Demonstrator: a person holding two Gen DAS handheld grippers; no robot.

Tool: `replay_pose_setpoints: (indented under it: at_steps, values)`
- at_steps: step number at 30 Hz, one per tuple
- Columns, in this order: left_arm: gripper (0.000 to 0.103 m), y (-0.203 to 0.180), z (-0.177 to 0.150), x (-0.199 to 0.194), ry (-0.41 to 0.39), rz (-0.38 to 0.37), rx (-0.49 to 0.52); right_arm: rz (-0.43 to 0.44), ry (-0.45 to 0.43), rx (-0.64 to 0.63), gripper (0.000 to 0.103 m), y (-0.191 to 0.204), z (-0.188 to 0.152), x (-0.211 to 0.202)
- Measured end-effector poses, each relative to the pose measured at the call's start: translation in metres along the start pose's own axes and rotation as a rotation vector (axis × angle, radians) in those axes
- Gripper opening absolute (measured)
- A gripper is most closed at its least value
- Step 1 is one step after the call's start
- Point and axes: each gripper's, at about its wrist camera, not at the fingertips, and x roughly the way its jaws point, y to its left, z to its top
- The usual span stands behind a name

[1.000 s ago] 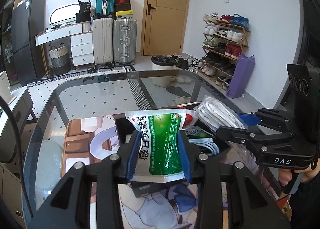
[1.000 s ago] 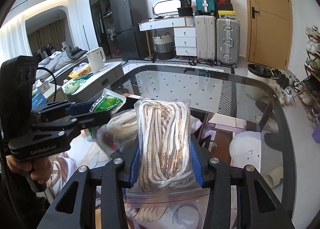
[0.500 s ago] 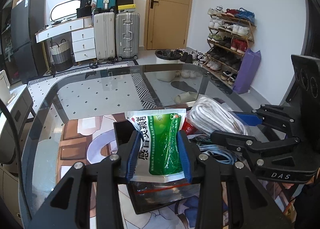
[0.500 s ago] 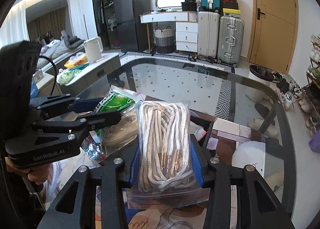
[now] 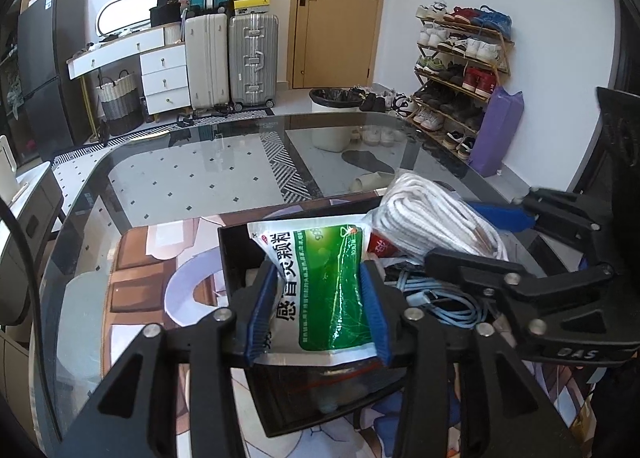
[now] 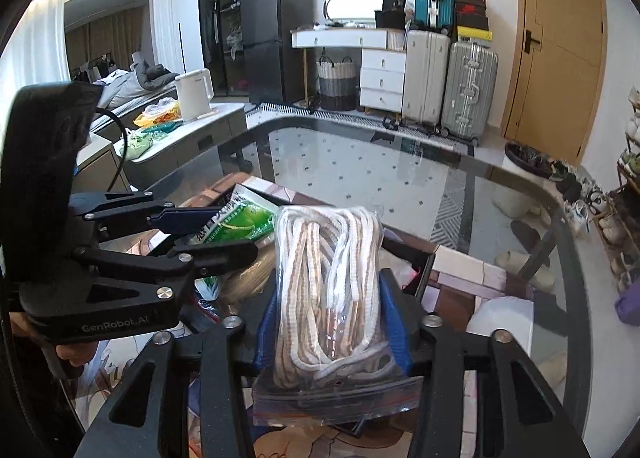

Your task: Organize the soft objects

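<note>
A black box sits on a picture mat on the glass surface. Blue cables lie in a tangle inside it. The left gripper points down over the box. Its blue pads sit on both sides of a shiny green and white packet, and its jaws have just been opening. The right gripper is close beside it, almost in its way. It has a clear zip bag of bumpy white and tan rope between its pads, and its jaws have just been opening too. Suitcases and a shoe rack stand far behind.
</note>
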Motion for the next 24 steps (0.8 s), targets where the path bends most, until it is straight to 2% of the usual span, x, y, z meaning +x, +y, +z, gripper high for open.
replay_pose_setpoints:
  at_steps: [4, 6, 7, 9, 11, 12, 13, 14, 15, 17, 24]
  values:
    - [0.059, -0.003, -0.003, -0.007, -0.016, 0.009, 0.012, -0.012, -0.046, -0.004, 0.073, 0.001, -0.001, -0.022]
    - [0.063, -0.004, -0.005, -0.014, -0.039, 0.007, 0.015, -0.018, -0.061, -0.005, 0.076, 0.001, -0.003, -0.033]
    - [0.066, -0.005, -0.006, -0.018, -0.048, 0.01, 0.02, -0.017, -0.064, -0.003, 0.08, 0.001, -0.005, -0.037]
    - [0.079, -0.005, -0.007, -0.023, -0.054, 0.025, 0.023, -0.015, -0.078, -0.003, 0.087, 0.003, -0.008, -0.046]
    - [0.084, -0.005, -0.009, -0.03, -0.076, 0.025, 0.024, -0.018, -0.094, -0.006, 0.091, 0.007, -0.013, -0.054]
    - [0.085, -0.006, -0.011, -0.034, -0.082, 0.019, 0.028, -0.021, -0.097, -0.006, 0.097, 0.009, -0.014, -0.056]
    - [0.091, -0.005, -0.012, -0.038, -0.086, 0.014, 0.031, -0.023, -0.1, -0.01, 0.102, 0.011, -0.016, -0.059]
    - [0.1, -0.006, -0.014, -0.042, -0.098, 0.011, 0.033, -0.024, -0.106, -0.018, 0.102, 0.014, -0.019, -0.061]
    - [0.103, -0.005, -0.017, -0.048, -0.121, 0.011, 0.035, -0.027, -0.112, -0.022, 0.102, 0.017, -0.022, -0.064]
    - [0.103, -0.006, -0.023, -0.057, -0.153, 0.029, 0.048, -0.03, -0.119, -0.02, 0.102, 0.022, -0.028, -0.069]
    - [0.103, 0.0, -0.036, -0.07, -0.174, 0.057, 0.028, -0.03, -0.157, 0.036, 0.102, 0.024, -0.045, -0.08]
